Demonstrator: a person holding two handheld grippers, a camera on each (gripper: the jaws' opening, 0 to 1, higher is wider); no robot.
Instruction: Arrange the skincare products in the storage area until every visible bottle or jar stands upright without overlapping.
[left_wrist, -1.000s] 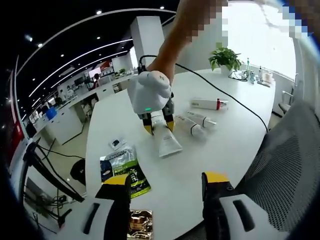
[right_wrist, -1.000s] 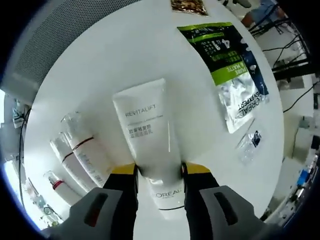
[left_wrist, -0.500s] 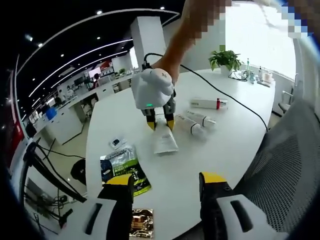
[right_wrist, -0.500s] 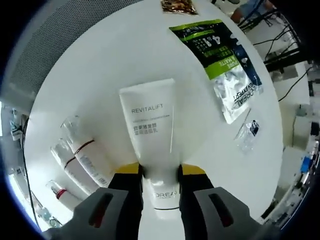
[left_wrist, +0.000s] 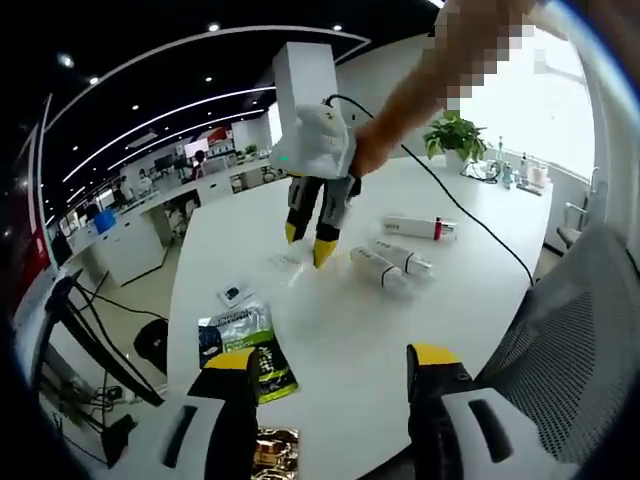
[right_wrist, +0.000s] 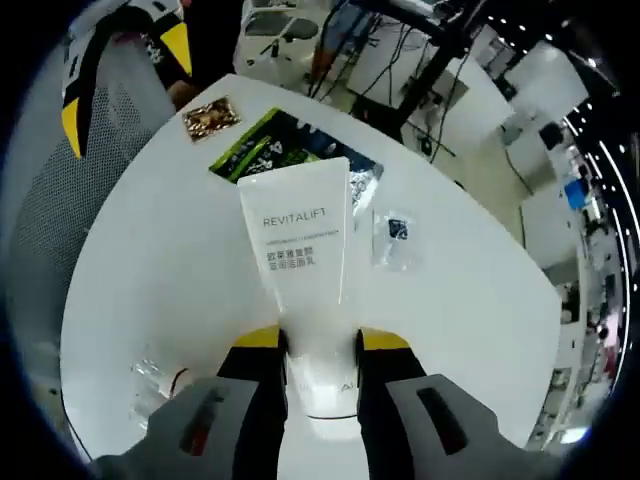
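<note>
A white Revitalift tube (right_wrist: 298, 240) is clamped near its cap end between the jaws of my right gripper (right_wrist: 320, 342) and hangs in the air above the white table (right_wrist: 150, 280). In the left gripper view a hand holds that right gripper (left_wrist: 306, 245) above the table's middle, and the tube is just a pale blur at its tips. Three white bottles lie on their sides beyond it: two with clear caps (left_wrist: 380, 268) (left_wrist: 405, 257) and one with a red band (left_wrist: 420, 228). My left gripper (left_wrist: 333, 357) is open over the near table edge, nothing between its jaws.
A green sachet (left_wrist: 240, 340), a small clear packet (left_wrist: 232, 293) and a gold packet (left_wrist: 272, 450) lie near the left gripper. A mesh chair (left_wrist: 570, 330) stands at the right table edge. A potted plant (left_wrist: 450, 115) and small items sit at the far end.
The right gripper has lifted the tube off the table and swung it up, away from the lying bottles. The left gripper has stayed open in about the same place.
</note>
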